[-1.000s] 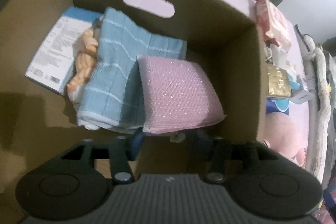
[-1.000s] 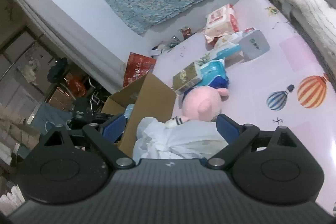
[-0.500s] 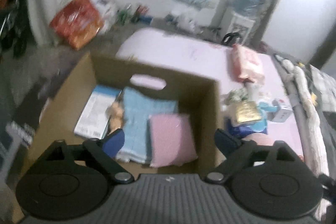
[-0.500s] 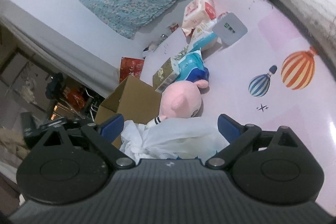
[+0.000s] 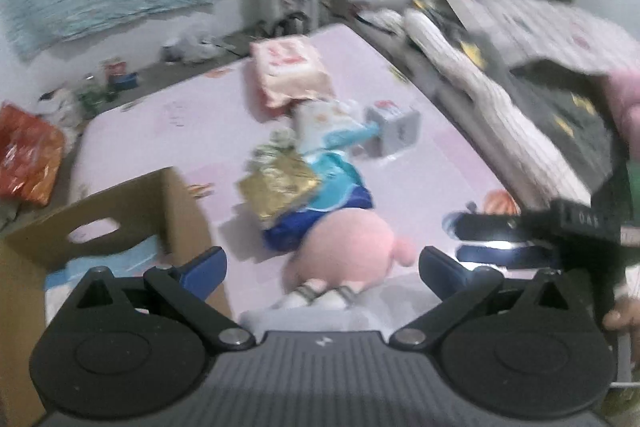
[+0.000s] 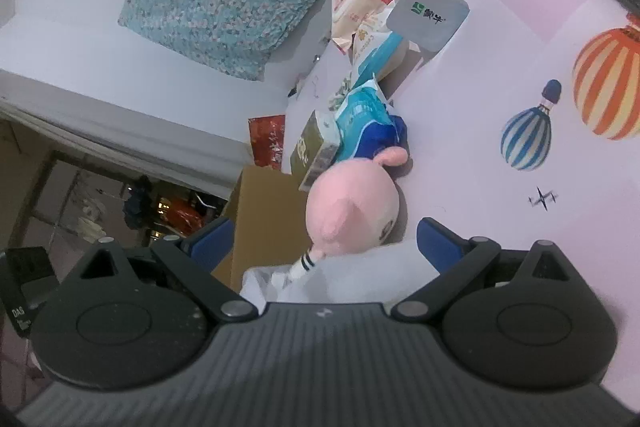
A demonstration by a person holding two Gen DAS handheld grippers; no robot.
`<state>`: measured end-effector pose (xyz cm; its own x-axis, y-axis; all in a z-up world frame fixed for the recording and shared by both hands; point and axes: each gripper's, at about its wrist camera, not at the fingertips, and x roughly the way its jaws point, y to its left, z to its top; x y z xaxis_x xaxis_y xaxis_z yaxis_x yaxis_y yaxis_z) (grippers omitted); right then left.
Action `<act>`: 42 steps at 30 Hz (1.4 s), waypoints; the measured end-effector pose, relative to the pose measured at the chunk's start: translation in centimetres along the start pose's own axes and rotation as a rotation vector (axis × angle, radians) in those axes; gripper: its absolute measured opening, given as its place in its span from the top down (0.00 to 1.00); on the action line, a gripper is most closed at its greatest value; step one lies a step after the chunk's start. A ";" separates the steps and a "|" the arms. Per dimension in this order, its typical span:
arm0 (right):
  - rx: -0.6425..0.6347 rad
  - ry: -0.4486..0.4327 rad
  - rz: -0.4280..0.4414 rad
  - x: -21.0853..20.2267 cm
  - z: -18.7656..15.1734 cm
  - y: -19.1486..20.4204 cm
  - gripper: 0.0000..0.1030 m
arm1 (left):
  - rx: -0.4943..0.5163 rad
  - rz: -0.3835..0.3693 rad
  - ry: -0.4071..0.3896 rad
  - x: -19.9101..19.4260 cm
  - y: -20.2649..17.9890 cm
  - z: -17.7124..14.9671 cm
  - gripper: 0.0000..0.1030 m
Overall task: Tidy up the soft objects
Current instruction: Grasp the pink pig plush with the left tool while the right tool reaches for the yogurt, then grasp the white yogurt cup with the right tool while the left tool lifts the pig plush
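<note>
A pink plush pig (image 5: pixel 352 251) (image 6: pixel 352 215) lies on the pink mat (image 5: pixel 192 123) beside a cardboard box (image 5: pixel 120 223) (image 6: pixel 268 219). A white cloth bundle (image 6: pixel 352 279) (image 5: pixel 316 311) lies just in front of the pig. My left gripper (image 5: pixel 322 267) is open and empty, above the bundle and pig. My right gripper (image 6: pixel 324 239) is open and empty, its fingers either side of the pig and bundle; its blue fingers (image 5: pixel 492 231) also show in the left wrist view. A light blue towel (image 5: pixel 108 259) shows inside the box.
On the mat beyond the pig lie a gold packet (image 5: pixel 276 187), a blue-white pack (image 5: pixel 340 183) (image 6: pixel 368 127), a grey carton (image 5: pixel 394 131) (image 6: pixel 428 13) and a red-white tissue pack (image 5: pixel 288 71) (image 6: pixel 360 3). Folded bedding (image 5: pixel 500 75) lines the right side. A red bag (image 5: pixel 28 163) lies on the floor.
My left gripper has risen out of the box and swung right, from over the towels to over the pig. My right gripper has moved closer to the pig and bundle.
</note>
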<state>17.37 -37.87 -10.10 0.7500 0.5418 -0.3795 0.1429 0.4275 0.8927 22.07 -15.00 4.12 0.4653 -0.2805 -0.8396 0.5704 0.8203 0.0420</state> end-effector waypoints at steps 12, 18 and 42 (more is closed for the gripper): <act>-0.034 -0.056 -0.078 0.6 4.6 -2.6 0.05 | 0.106 0.004 0.239 10.4 -4.5 1.8 0.00; -0.139 -0.105 -0.140 0.1 7.0 -2.0 0.05 | 0.112 0.074 0.316 14.4 -4.4 1.8 0.02; -0.725 -0.060 -0.453 12.2 14.1 -1.5 0.28 | -0.048 -0.004 0.244 12.6 -1.6 2.5 0.23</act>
<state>35.41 -42.07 -12.62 0.7560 0.1770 -0.6302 0.0033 0.9617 0.2742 28.71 -21.08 -5.19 0.2828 -0.1599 -0.9458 0.5364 0.8438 0.0178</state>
